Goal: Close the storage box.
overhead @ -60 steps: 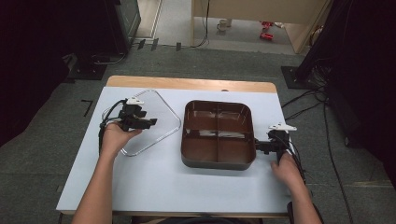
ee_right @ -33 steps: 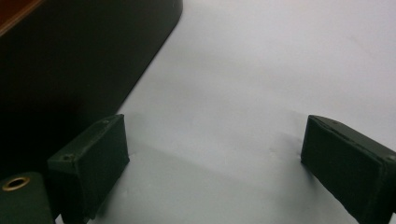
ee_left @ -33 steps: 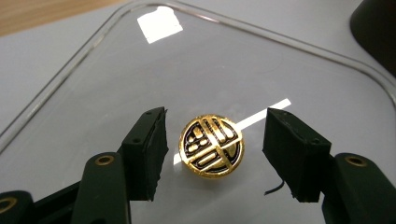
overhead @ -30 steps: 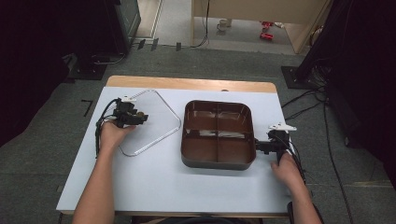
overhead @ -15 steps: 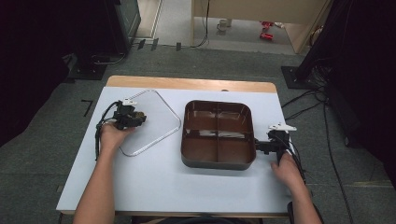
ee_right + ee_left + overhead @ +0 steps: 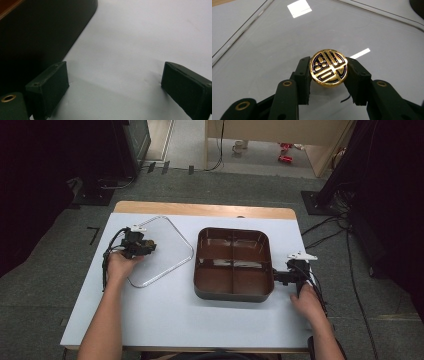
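Since the earlier frame the left gripper (image 6: 329, 75) has slid back toward the clear lid's (image 6: 165, 251) left edge, its fingers just closing to pinch the lid's gold knob (image 6: 329, 67). Left of the brown tray (image 6: 233, 262) on the bench (image 6: 165, 315) lies that lid; the right gripper (image 6: 276, 276) sits at the tray's right rim, fingers spread.

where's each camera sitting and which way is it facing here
High view: above the person's side of the table, looking forward and down; both forearms, left gripper and right gripper show.
Left gripper view: on the left gripper, looking along its jaws, which clamp the gold knob of the glass lid.
Right gripper view: on the right gripper, open jaws over the table beside the dark tray.
Shared: high and left views both show the lid; high and right, the tray.
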### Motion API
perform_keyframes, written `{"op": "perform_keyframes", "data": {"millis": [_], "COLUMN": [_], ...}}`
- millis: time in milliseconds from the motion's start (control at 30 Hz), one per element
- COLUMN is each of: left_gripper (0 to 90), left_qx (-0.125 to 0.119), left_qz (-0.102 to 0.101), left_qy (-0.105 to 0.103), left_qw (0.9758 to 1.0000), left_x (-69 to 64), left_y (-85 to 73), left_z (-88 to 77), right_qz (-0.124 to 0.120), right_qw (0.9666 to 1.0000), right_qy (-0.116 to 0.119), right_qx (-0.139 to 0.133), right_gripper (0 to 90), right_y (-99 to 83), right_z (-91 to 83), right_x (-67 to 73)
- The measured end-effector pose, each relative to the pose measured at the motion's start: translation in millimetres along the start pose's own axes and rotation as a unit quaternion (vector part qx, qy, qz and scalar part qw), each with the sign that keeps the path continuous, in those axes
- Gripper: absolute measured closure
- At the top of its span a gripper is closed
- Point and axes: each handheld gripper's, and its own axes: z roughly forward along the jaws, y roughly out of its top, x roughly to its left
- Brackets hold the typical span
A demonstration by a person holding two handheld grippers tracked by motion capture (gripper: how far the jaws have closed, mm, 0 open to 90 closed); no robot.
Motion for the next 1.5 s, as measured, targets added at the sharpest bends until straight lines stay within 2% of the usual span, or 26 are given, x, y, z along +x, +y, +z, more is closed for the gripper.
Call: {"op": "perform_keyframes", "data": {"millis": [200,333,533,900,1267,1500], "left_gripper": [59.4,59.4,59.4,59.5,59.4,59.5], "left_qx": [0.002,0.001,-0.01,-0.013,-0.029,-0.032], "left_qz": [-0.008,-0.007,-0.009,-0.011,0.018,0.034], "left_qy": [-0.001,0.006,-0.005,-0.018,-0.047,-0.063], "left_qw": [1.0,1.0,0.9999,0.9997,0.9984,0.9969], "left_x": [4.0,3.5,1.9,-5.2,-26.8,-40.2], "left_y": [0.2,2.3,7.6,18.9,36.4,43.2], "left_z": [-6.8,-14.8,-29.0,-52.2,-72.8,-75.3], "right_qz": [0.0,-0.001,-0.001,0.0,0.0,0.0], "right_qw": [1.0,1.0,1.0,1.0,1.0,1.0], "right_qy": [0.0,0.0,-0.001,0.0,0.0,0.0], "right_qx": [0.0,0.0,-0.001,0.0,0.0,0.0], "right_gripper": [6.9,6.9,6.9,6.8,6.8,6.8], "right_y": [0.0,0.0,0.0,0.0,0.0,0.0], "right_z": [0.0,0.0,0.0,0.0,0.0,0.1], "right_x": [0.2,0.1,0.2,0.3,0.0,-0.2]}}
